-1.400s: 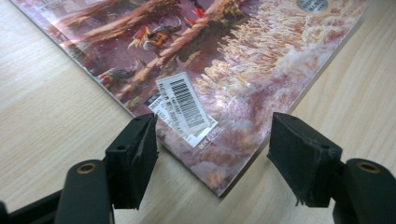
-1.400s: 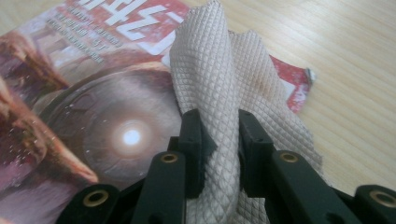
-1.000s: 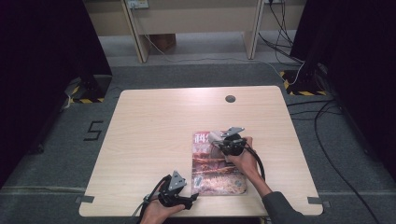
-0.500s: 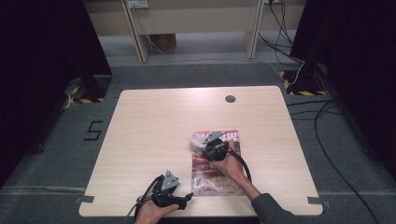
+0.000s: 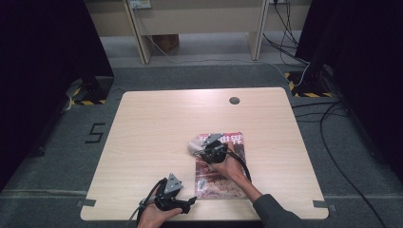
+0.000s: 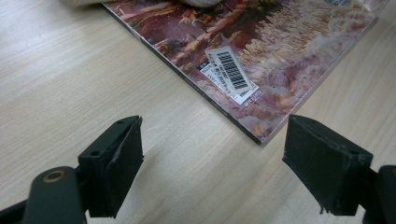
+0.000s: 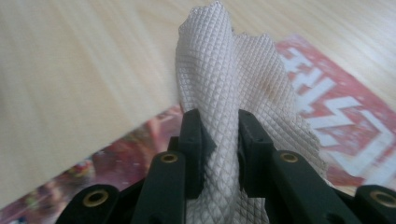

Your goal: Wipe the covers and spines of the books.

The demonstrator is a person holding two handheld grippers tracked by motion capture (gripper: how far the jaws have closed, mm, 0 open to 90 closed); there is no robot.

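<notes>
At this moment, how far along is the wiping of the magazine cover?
Done: the right gripper is shut on the white cloth. In hand: the cloth lies on the magazine at its top left corner. The left gripper is open beside the near corner, its jaws having just widened. Left, seemingly: the lower cover.

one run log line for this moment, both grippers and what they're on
left gripper: jaws just opened, nothing between, at magazine corner | right gripper: shut on white mesh cloth over magazine | table
</notes>
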